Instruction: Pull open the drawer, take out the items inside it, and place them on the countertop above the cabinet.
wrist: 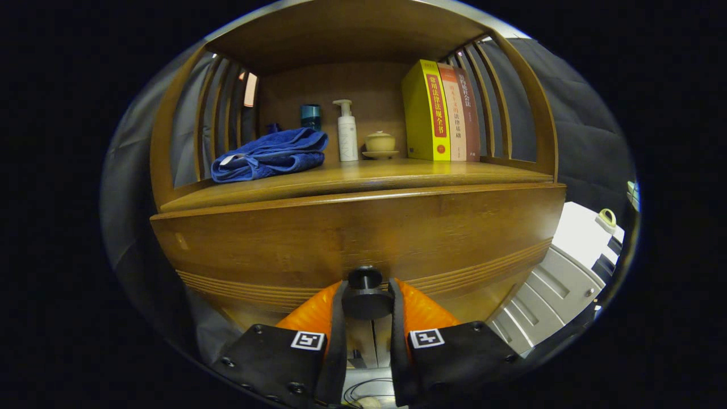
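Wood drawer front (352,238) sits right under the countertop (363,177), and its dark round knob (365,295) is pinched between the gripper (366,298) fingers, jaws nearly closed with both sides pressing on it. Up on the countertop: blue towel (270,154), pump bottle (347,132), little lidded cup (380,142), and books (440,111).

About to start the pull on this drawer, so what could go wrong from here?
1. The gripper is shut on the small round knob, and its fingers hold only the knob's sides. A crooked pull could probably slip them off.
2. The pump bottle, lidded cup on a saucer and books stand upright on the countertop just above the drawer front. A sharp yank might topple them.
3. The blue towel already takes up countertop room.
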Demonstrator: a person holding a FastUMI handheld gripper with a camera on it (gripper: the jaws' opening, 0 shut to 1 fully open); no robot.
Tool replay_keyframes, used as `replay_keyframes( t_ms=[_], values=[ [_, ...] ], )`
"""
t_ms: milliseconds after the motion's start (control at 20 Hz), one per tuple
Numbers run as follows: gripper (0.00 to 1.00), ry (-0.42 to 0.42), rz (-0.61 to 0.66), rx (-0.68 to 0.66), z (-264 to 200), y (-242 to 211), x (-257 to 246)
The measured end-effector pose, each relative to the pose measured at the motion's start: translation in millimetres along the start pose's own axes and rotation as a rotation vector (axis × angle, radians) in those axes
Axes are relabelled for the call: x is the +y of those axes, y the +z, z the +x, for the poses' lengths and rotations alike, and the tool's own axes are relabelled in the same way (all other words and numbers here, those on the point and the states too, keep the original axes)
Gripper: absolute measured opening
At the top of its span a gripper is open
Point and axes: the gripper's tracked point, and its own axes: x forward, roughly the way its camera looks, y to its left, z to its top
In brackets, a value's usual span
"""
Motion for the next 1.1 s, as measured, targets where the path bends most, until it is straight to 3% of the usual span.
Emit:
replay_keyframes(
  t_ms=[450,750,1100],
  values=[
    [0.41,0.008,0.005,0.040,-60,-10,-4],
    [0.41,0.008,0.011,0.145,-98,-31,-8],
    [0.41,0.023,0.009,0.134,-135,-35,-9]
  ],
)
